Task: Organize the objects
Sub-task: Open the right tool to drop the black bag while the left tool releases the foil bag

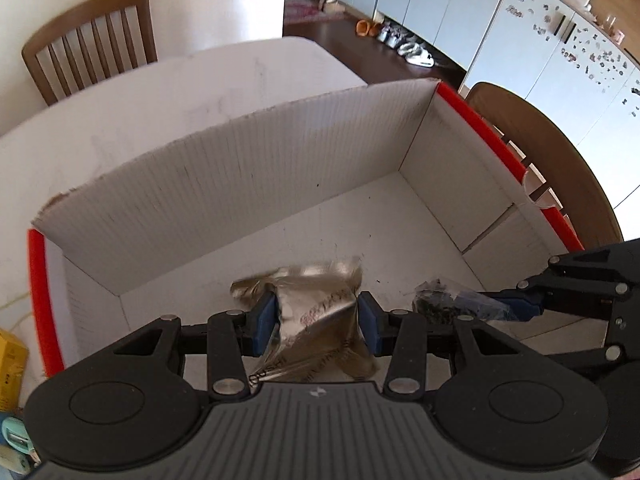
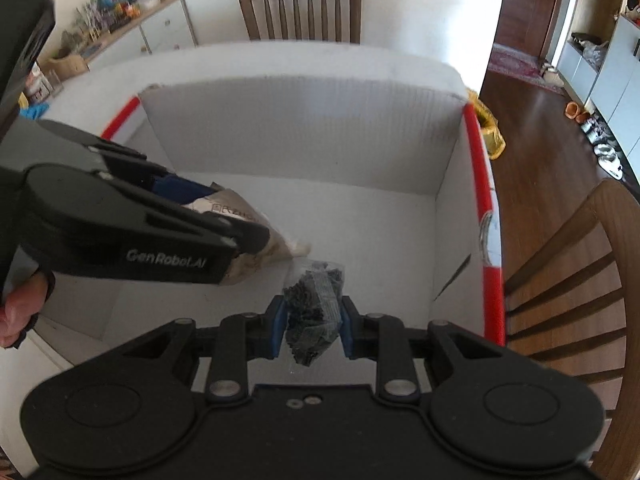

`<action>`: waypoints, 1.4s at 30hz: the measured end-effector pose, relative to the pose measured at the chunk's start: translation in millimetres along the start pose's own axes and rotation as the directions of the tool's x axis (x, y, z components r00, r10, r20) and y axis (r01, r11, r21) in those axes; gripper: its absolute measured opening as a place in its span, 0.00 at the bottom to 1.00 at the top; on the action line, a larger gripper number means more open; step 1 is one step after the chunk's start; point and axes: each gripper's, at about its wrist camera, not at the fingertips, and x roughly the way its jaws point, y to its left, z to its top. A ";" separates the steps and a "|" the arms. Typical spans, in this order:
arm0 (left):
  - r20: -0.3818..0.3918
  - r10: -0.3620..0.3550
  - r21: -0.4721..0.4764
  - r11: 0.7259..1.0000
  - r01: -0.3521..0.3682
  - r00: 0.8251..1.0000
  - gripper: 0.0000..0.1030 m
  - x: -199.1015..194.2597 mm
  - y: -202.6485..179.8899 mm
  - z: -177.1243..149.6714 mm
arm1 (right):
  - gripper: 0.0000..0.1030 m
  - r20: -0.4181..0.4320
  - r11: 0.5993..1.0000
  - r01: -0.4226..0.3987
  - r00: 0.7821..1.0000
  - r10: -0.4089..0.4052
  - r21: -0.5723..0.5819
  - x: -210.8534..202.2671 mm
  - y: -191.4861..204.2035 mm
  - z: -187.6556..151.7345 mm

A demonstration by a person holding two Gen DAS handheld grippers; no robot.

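Observation:
A large white cardboard box (image 1: 280,168) with red-edged side walls stands open on the white table. My left gripper (image 1: 318,320) is shut on a shiny beige foil packet (image 1: 316,312) and holds it inside the box, over the floor. From the right wrist view the same foil packet (image 2: 264,240) hangs under the left gripper's black body. My right gripper (image 2: 313,326) is shut on a small clear bag of dark bits (image 2: 316,308), also inside the box (image 2: 304,136), beside the foil packet. In the left wrist view that dark bag (image 1: 444,302) shows at the right.
Wooden chairs stand behind the table (image 1: 92,44) and at the box's right side (image 2: 572,280). A yellow pack (image 1: 12,364) lies left of the box, a yellow bag (image 2: 490,132) beyond its right wall. A hand (image 2: 20,308) grips the left tool. White cabinets (image 1: 520,40) line the room.

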 end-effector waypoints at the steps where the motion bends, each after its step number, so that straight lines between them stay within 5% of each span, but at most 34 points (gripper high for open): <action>1: -0.002 -0.005 -0.005 1.000 0.005 1.000 0.42 1.0 0.8 -0.1 | 0.25 -0.004 1.000 0.001 1.000 -0.001 -0.002 1.7 0.6 0.3; 15: 0.016 -0.013 -0.027 1.000 0.014 1.000 0.43 -4.6 2.1 5.9 | 0.29 -0.025 1.000 0.007 1.000 -0.006 0.016 4.3 0.9 -6.1; 33: 0.162 -0.015 -0.023 1.000 0.019 0.987 0.55 -79.6 11.9 -16.6 | 0.39 0.123 0.998 -0.034 0.992 0.027 0.051 -54.5 14.8 -5.1; 42: 0.231 -0.026 -0.033 0.999 0.034 0.973 0.56 -123.1 31.6 -43.9 | 0.52 0.197 0.999 -0.015 0.980 0.007 0.040 -76.6 43.3 -9.3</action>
